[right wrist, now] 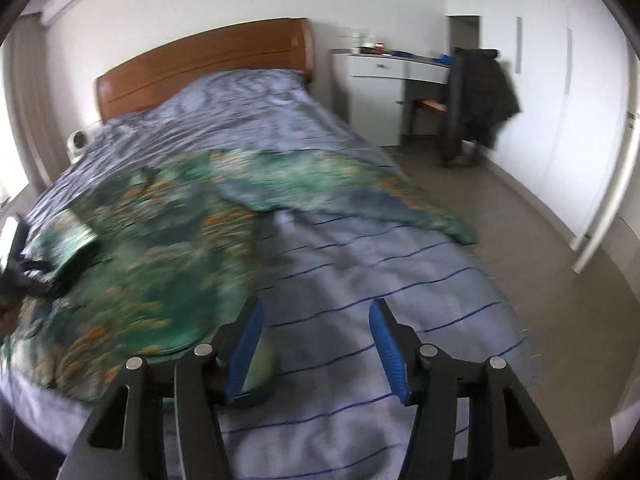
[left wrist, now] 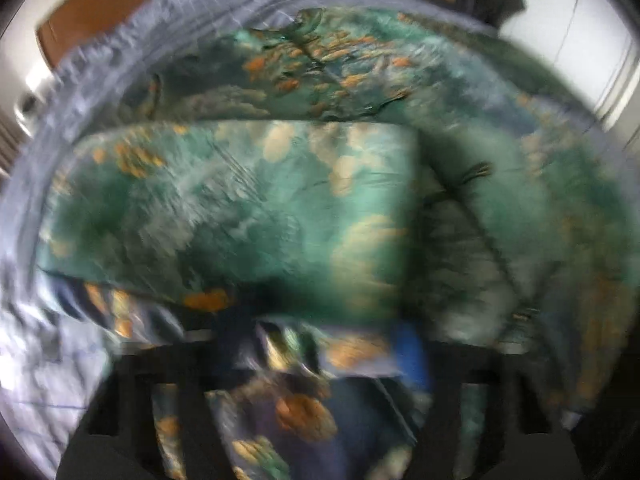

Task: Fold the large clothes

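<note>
Green patterned garment (left wrist: 248, 208) is clamped in the left gripper (left wrist: 320, 360); right gripper (right wrist: 316, 340) gapes empty.

The big green garment (right wrist: 160, 240) with orange and cream print lies spread across the striped grey-blue bedspread (right wrist: 360, 280), one panel (left wrist: 240, 208) folded over on top, its far edge trailing toward the bed's side.

You have a bed under a pale grey-blue cover with thin dark blue stripes (right wrist: 360, 280), and a curved brown wooden headboard (right wrist: 208, 60) behind it. To its right stands a white desk with a drawer (right wrist: 384, 68), small items on top too blurred to name. A dark coat (right wrist: 480, 96) hangs just beside it, before white wardrobe doors (right wrist: 560, 120).
</note>
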Tool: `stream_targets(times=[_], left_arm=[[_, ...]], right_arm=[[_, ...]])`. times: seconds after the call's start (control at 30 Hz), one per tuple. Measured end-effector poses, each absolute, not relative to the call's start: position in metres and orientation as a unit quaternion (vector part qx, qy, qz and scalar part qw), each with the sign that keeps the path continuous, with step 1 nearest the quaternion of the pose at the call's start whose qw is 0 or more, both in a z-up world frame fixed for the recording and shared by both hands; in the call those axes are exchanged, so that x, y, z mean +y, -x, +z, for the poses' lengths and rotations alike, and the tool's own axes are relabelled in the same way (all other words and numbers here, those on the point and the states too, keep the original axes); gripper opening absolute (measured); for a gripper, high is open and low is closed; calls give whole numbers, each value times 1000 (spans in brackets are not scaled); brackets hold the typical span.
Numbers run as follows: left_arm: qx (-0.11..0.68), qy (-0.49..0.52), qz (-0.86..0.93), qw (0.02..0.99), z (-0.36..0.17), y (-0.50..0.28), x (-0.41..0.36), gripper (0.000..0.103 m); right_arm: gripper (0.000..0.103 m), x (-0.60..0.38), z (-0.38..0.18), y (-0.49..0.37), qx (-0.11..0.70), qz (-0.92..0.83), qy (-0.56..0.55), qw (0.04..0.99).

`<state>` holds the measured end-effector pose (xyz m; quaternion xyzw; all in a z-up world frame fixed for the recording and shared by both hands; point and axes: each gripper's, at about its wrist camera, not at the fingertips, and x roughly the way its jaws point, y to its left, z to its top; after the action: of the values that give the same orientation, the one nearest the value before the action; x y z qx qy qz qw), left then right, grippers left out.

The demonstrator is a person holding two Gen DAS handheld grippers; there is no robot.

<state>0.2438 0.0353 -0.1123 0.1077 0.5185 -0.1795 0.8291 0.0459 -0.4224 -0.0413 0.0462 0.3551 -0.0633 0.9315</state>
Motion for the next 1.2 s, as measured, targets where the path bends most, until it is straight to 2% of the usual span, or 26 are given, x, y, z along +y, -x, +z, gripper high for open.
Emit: stream_targets(times=[0.03,0.07,0.3,0.53,0.63,0.8,0.83,0.97,1.2], left_arm=[[518,-90,-192,829,-109,-239,40,13],[510,-85,-189,835,-102,-233,43,12],[444,-41,-149,883,-44,-183,86,11],[387,29,-36,921,6,-148,191,11],[375,65,30,924,12,-136,246,11],[374,121,173,903,-3,-116,335,18],[375,127,206,895,-8,-111,348,21],[370,165,277,871,-24,-83,372,62],[355,177,219,892,-27,-64,319,87]], right_arm=[[56,-411,-40,-45,355,-51,-44,933],[56,-402,-41,-44,354,-45,-43,933],[56,-352,-29,-49,341,7,-23,940],[56,-328,-16,-36,320,23,-3,947],[56,-324,-15,-37,320,27,-3,947],[56,-314,-16,-37,318,37,2,947],[56,-313,-16,-36,317,39,2,948],[56,-313,-17,-35,317,36,0,948],[56,-316,-18,-36,324,26,0,946]])
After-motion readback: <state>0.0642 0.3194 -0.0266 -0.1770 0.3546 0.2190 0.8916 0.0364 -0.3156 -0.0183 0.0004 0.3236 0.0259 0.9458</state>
